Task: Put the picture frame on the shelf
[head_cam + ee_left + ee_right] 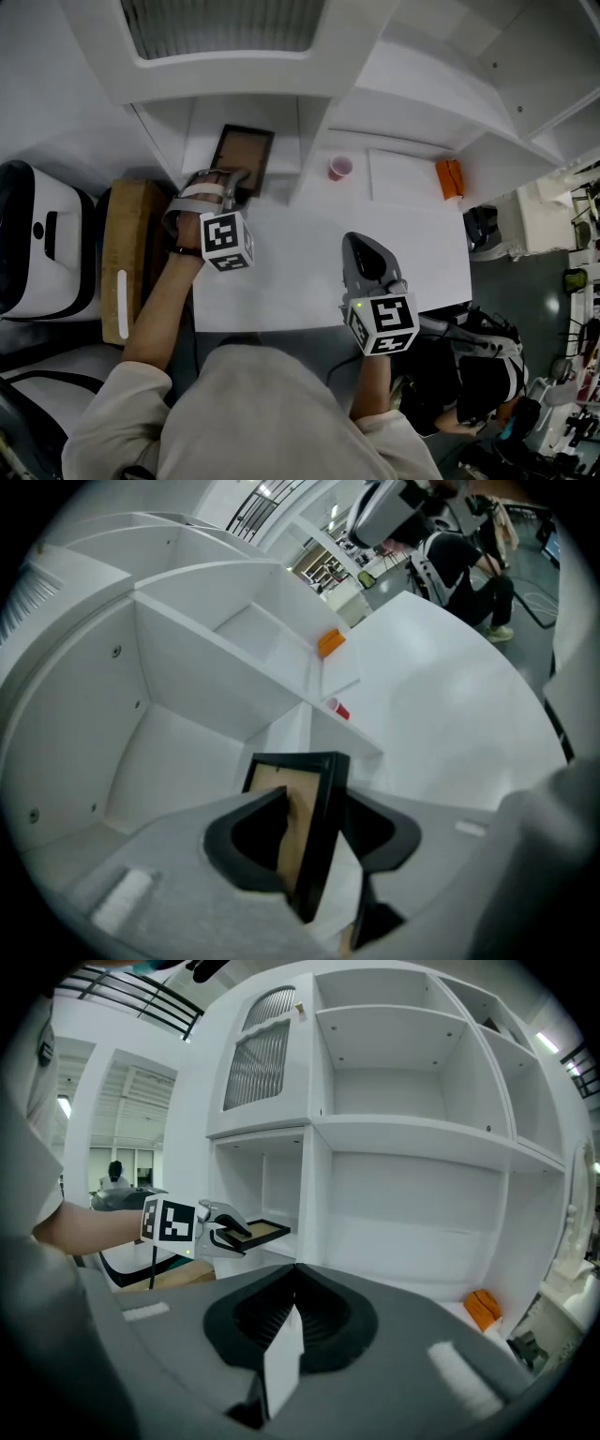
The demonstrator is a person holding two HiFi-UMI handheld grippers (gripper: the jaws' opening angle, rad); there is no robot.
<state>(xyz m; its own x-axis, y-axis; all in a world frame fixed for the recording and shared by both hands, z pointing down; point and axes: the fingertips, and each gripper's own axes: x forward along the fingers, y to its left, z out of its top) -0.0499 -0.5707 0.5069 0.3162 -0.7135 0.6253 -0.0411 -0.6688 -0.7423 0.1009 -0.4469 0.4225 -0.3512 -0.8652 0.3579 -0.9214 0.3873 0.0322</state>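
The picture frame (246, 155), black-edged with a brown face, lies flat in the lower left compartment of the white shelf unit (309, 141). My left gripper (234, 183) reaches into that compartment with the frame (314, 827) between its jaws. The left jaw lies against the brown face, while a strip of white shows between the frame's edge and the right jaw. From the right gripper view the frame (258, 1232) lies level, with the left gripper (225, 1234) above and below its near end. My right gripper (367, 261) hovers over the white table, shut and empty.
A red cup (339, 168) and an orange object (449, 178) sit in the lower compartments to the right. A wooden box (127, 253) and a white machine (37, 244) stand left of the table (309, 281). A seated person (459, 564) is beyond the table's far end.
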